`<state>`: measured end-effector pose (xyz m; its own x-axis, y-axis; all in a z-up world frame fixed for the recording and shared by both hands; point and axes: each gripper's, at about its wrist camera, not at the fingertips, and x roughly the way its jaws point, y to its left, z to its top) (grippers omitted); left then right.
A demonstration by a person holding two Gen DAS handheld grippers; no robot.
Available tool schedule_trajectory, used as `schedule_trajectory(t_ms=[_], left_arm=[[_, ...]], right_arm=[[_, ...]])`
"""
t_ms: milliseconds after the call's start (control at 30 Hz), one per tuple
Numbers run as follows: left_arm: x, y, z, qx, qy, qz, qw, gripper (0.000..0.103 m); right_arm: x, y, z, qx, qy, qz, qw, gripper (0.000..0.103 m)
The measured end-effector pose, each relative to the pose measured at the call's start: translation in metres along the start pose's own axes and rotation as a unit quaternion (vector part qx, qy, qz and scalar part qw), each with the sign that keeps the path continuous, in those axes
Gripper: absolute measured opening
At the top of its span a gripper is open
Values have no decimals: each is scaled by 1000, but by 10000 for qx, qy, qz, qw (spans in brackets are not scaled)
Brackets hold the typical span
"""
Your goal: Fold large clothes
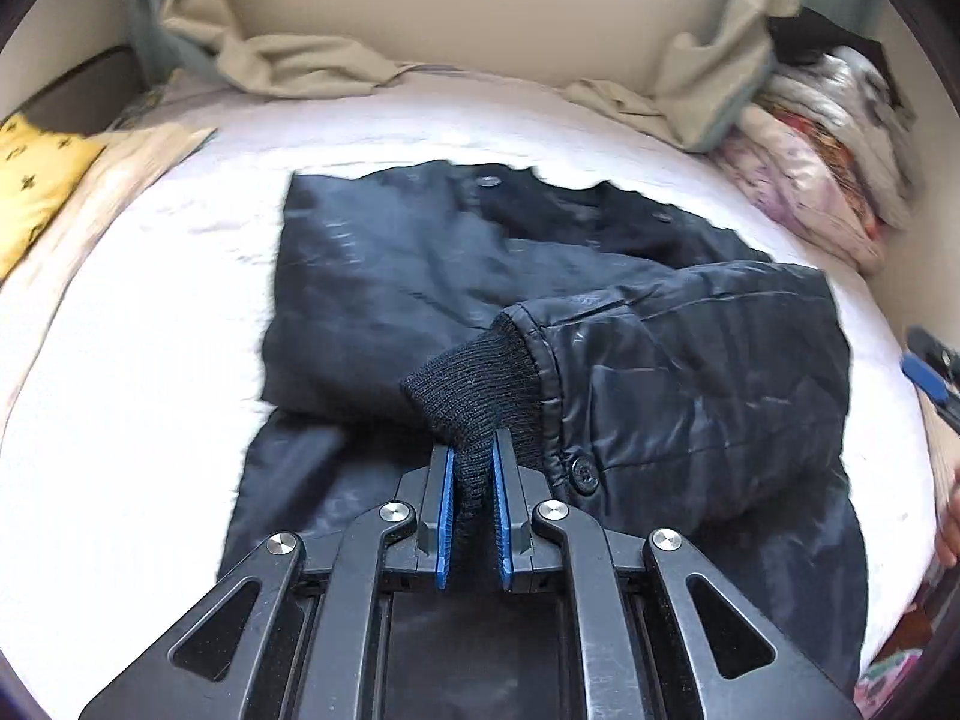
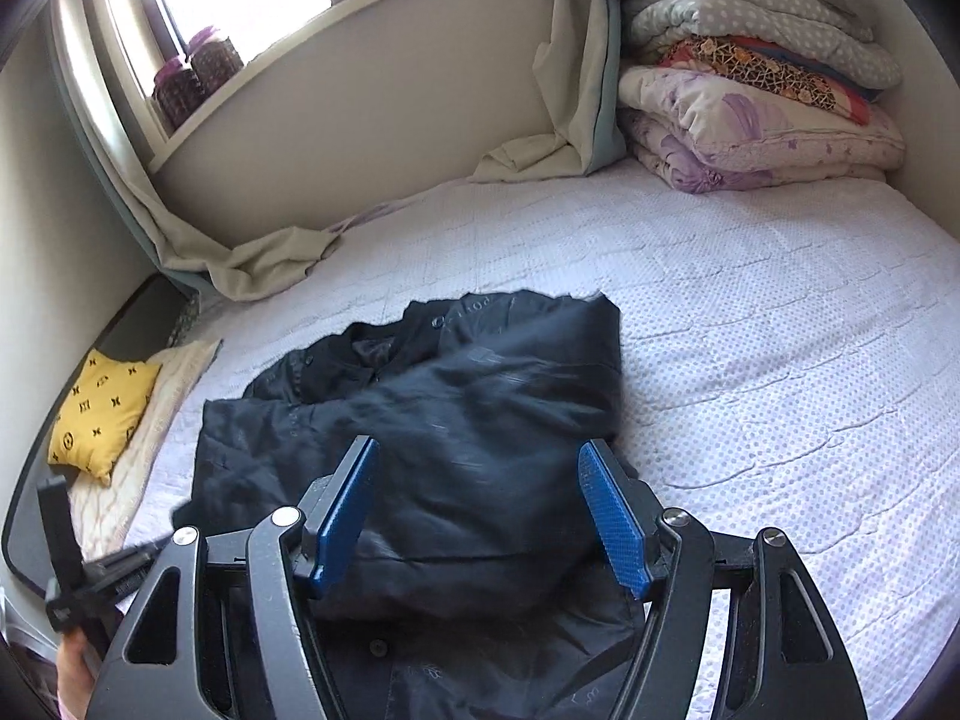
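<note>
Black jacket (image 1: 540, 324) on bed (image 1: 150, 276), lower hem cut off. Left hand-held gripper (image 1: 472, 468) clenched on knit cuff (image 1: 474, 390) at 6 o'clock; right hand-held gripper (image 2: 480, 516) released above jacket. One pillow (image 2: 102, 408) at 9 o'clock.

Glossy jacket (image 1: 690, 372) — ribbed knit cuff (image 1: 474, 390)

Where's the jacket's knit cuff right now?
In the left wrist view, the cuff sits low at centre, pinched by the left gripper above the jacket spread on the bed.
</note>
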<state>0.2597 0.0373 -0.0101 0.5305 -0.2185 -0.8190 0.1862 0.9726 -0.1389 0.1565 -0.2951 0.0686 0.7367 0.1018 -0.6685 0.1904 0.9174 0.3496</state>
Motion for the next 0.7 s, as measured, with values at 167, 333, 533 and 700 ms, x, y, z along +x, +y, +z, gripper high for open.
schedule_trajectory(t_ms=[167, 333, 533, 700], left_arm=[[22, 8, -4, -177, 237, 68, 9995, 15], [31, 14, 2, -147, 117, 424, 9989, 15], [29, 16, 5, -193, 44, 662, 9976, 24], [-26, -2, 13, 165, -1051, 1011, 9892, 82]], right_arm=[[19, 7, -2, -212, 243, -115, 9994, 58], [41, 16, -6, -515, 469, -275, 9972, 47], [70, 20, -12, -763, 813, -404, 9929, 38], [60, 26, -8, -901, 618, -331, 9935, 38]])
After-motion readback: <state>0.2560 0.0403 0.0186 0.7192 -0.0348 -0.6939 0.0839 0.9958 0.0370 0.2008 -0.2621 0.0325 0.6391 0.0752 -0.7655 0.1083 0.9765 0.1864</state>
